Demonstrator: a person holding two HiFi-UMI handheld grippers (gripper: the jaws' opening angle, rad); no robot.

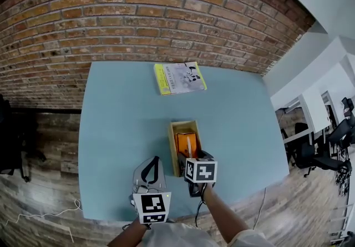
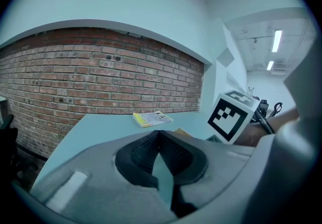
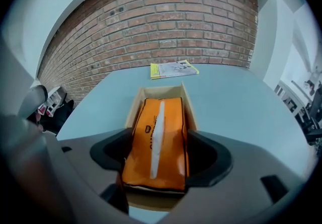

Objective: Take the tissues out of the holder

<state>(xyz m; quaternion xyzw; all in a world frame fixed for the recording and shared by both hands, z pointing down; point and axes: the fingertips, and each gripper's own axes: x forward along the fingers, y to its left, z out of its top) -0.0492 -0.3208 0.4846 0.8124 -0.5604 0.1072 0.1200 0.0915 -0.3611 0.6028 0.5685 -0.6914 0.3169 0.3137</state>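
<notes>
Barely started tbh: the orange tissue pack (image 3: 160,117) sits inside the wooden holder (image 3: 161,90) on the counter (image 1: 122,112), right gripper (image 3: 160,155) spread wide around its near end, not squeezing yet, left gripper (image 2: 160,135) closed, empty.

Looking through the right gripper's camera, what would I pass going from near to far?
right gripper → orange tissue pack, lying in its wooden holder → bare blue table → yellow booklet → brick wall
</notes>
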